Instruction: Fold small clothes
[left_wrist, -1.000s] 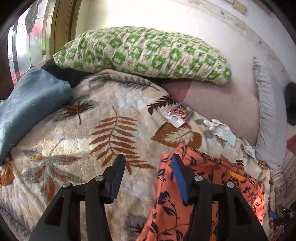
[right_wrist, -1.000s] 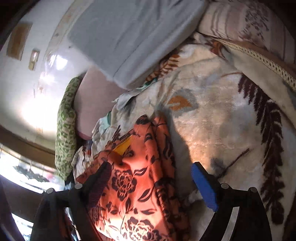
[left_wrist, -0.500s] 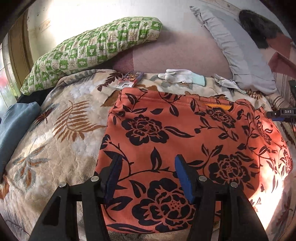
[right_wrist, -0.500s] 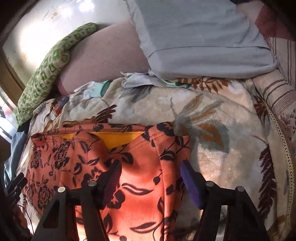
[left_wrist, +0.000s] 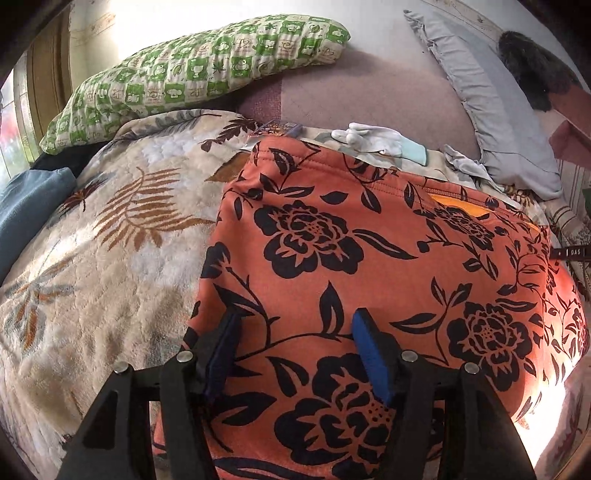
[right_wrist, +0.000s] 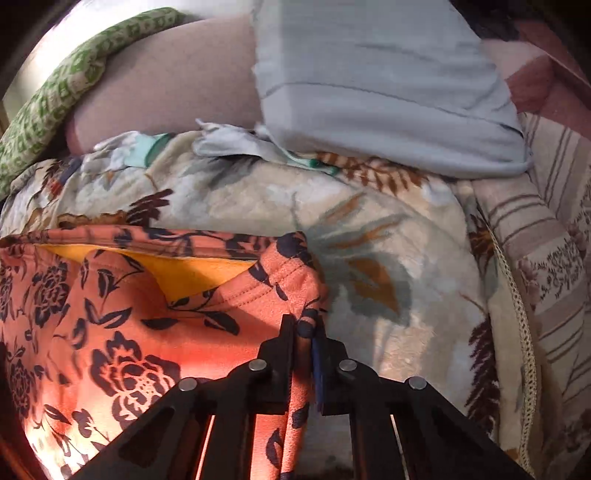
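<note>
**Right gripper pinches the garment's edge while the left stands apart over the cloth**

The orange floral garment (left_wrist: 354, 266) lies spread flat on the leaf-patterned blanket (left_wrist: 110, 258), its banded edge at twelve o'clock towards the pillows and its yellow lining (right_wrist: 192, 271) showing at the opening. Laid out flat like this, it seems ready for a first fold, with a gripper at each side to lift an edge evenly.

The right gripper (right_wrist: 304, 332) sits at the garment's right-hand edge, at about six o'clock in its own view. Its jaws have just been closing and now stand narrow, pressed together on a raised ridge of the orange cloth just below the banded corner.

The left gripper (left_wrist: 295, 332) hovers over the garment's left part, at six o'clock in its view. Its jaws have been opening a little and stand moderately wide, with printed cloth showing between them but nothing pinched; whether the tips touch the fabric I cannot tell.

A white glove (left_wrist: 373, 136) lies beyond the garment at twelve o'clock, near the grey pillow (left_wrist: 495, 110).
</note>
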